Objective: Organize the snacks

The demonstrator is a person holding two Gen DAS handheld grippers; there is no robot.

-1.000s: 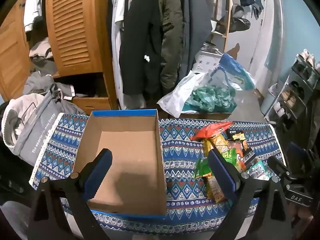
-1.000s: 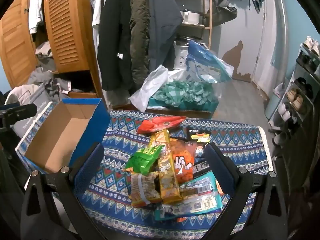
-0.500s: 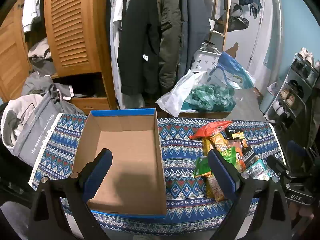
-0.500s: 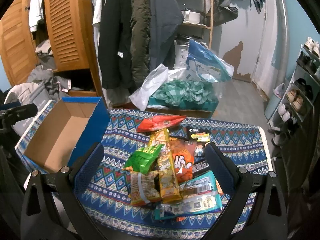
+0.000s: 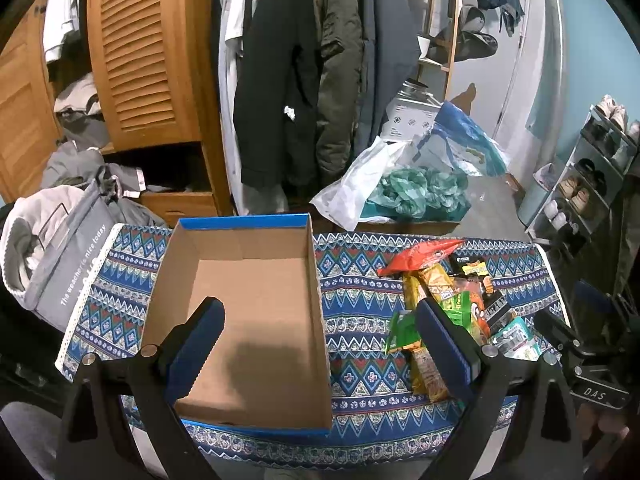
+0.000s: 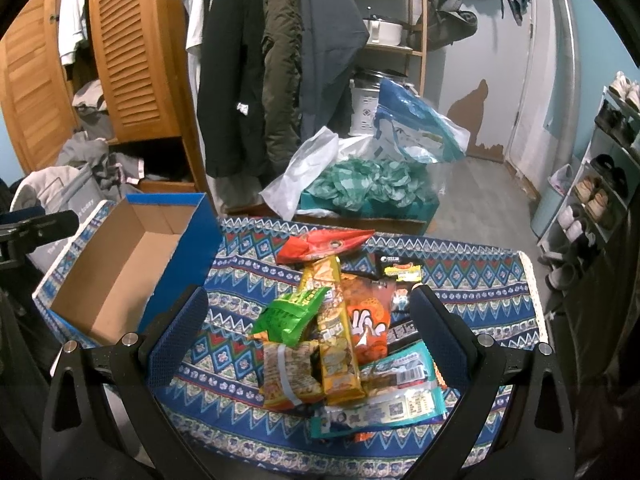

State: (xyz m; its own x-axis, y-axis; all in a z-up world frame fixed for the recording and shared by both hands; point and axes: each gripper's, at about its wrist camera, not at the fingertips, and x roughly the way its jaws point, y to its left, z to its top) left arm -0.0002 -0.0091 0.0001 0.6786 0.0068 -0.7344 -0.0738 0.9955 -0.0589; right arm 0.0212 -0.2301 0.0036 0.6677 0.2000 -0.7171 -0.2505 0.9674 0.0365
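An empty cardboard box (image 5: 256,320) with blue outer sides sits on the left of a patterned blue cloth (image 5: 356,304). My left gripper (image 5: 320,344) hovers open above the box's near half, holding nothing. A pile of snack packets (image 6: 340,328) lies on the right of the cloth: a red bag (image 6: 324,244), a green bag (image 6: 292,312), a long yellow bag (image 6: 332,332), an orange bag (image 6: 368,320) and a teal packet (image 6: 384,404). My right gripper (image 6: 308,336) hangs open over the pile, its fingers on either side and clear of the packets. The box (image 6: 116,276) shows at the left in the right wrist view.
Behind the table hang dark coats (image 5: 288,92) beside a wooden louvred wardrobe (image 5: 144,52). A white plastic bag and green fabric (image 5: 416,188) lie on the floor. A grey bag (image 5: 68,256) sits at the table's left end, a shoe rack (image 5: 592,176) at the right.
Almost nothing has moved. Both views have shifted only slightly and both grippers remain open above the table.
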